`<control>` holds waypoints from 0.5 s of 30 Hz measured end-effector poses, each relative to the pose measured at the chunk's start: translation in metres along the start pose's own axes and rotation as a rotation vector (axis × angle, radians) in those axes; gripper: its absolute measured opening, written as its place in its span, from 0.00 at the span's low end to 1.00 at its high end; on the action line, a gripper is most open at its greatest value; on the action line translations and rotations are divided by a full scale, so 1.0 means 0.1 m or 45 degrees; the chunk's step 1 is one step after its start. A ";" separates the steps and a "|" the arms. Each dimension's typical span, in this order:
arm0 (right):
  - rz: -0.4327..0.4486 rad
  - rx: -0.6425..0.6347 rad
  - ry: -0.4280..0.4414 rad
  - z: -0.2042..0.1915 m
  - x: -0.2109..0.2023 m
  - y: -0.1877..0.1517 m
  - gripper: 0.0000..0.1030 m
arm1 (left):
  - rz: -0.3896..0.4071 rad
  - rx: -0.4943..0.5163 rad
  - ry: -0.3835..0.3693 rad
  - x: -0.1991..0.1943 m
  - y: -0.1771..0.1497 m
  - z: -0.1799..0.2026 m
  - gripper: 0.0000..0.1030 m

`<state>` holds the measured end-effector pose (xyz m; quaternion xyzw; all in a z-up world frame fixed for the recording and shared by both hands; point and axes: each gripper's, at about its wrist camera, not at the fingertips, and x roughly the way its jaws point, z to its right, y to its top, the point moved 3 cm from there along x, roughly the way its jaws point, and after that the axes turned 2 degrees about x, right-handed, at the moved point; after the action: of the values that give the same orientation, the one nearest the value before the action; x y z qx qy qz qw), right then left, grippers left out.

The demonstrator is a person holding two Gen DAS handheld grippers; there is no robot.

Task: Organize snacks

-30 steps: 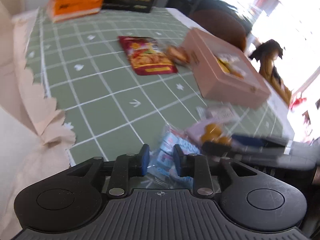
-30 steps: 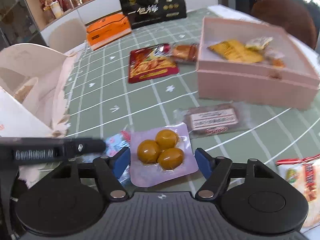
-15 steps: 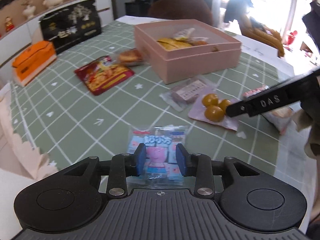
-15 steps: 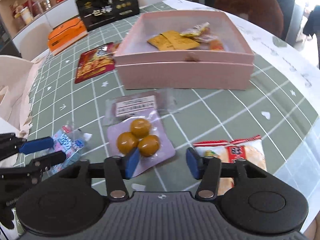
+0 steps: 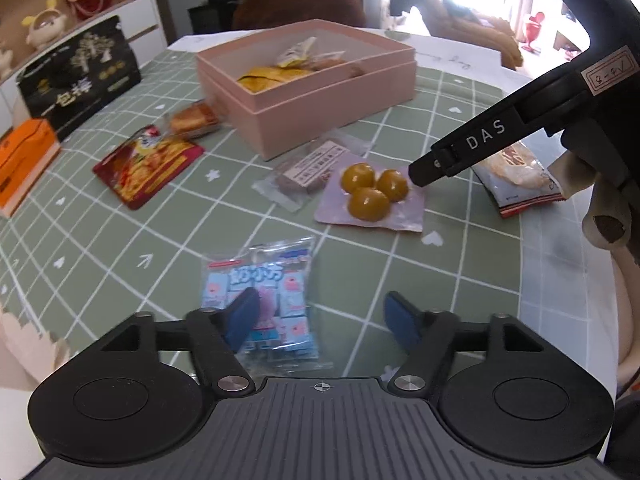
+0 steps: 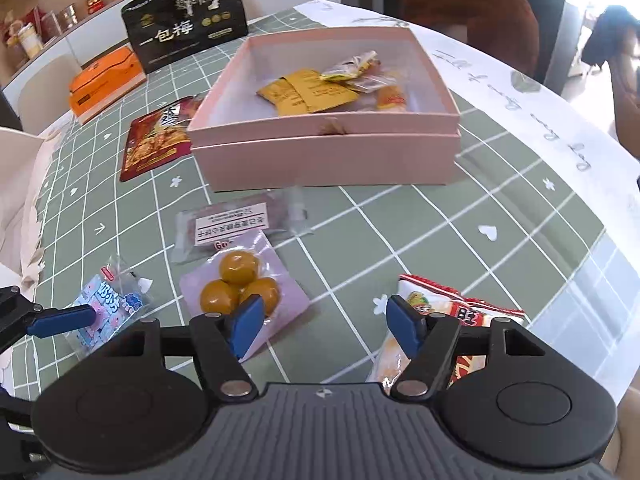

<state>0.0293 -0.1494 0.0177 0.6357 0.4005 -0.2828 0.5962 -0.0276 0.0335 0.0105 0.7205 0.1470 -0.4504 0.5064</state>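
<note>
1. Two grippers are seen low over the near edge of the worktop (image 6: pixel 420 216), both with jaws spread wide and nothing between them.
2. The left gripper (image 5: pixel 320 316) is poised over the blue cartoon sachet (image 5: pixel 266 280), which lies flat by the near edge; one pad overlaps it in view, though contact cannot be confirmed.
3. The right gripper (image 6: pixel 326 322) is set between the plum pack (image 6: pixel 240 284) and the rice-cracker bag (image 6: pixel 440 312), neither being gripped.
4. The pink box (image 6: pixel 324 156), open and already holding several wrapped snacks (image 6: pixel 312 90), stands toward the far middle of the worktop.
5. Still loose on the cloth: a clear labelled packet (image 6: pixel 236 224) just in front of the box, a red pouch (image 5: pixel 148 162) and a small pastry wrapper (image 5: pixel 194 120) to its left.
6. The step in hand is judged to be picking up the next snack for the box. A sideways shift of either gripper, then a closing on a thin, slippery film edge, is called for.
7. The rice-cracker bag is partly hidden behind the right gripper body; label print is too small to read.
</note>
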 end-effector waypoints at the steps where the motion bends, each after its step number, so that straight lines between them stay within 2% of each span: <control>1: -0.002 0.006 -0.001 0.01 0.00 -0.01 0.66 | 0.003 0.003 0.006 0.00 0.00 0.00 0.75; 6: -0.010 0.006 -0.012 0.03 0.00 -0.06 0.70 | -0.006 -0.071 0.134 0.09 0.01 -0.22 0.74; 8: -0.012 -0.001 -0.022 0.03 0.00 -0.09 0.71 | -0.034 -0.151 0.118 0.13 0.02 -0.36 0.73; 9: -0.014 -0.003 -0.025 0.03 0.00 -0.10 0.72 | -0.065 -0.208 0.082 0.17 0.00 -0.43 0.76; 10: -0.017 -0.005 -0.026 0.03 0.01 -0.12 0.72 | -0.045 -0.248 0.055 0.18 -0.01 -0.49 0.76; 15: -0.015 -0.020 -0.033 0.03 0.01 -0.15 0.73 | -0.045 -0.249 0.051 0.17 0.00 -0.49 0.76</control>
<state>0.0175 -0.1528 0.0079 0.6249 0.3988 -0.2912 0.6047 0.0061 0.0713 0.0007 0.6737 0.2130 -0.4282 0.5634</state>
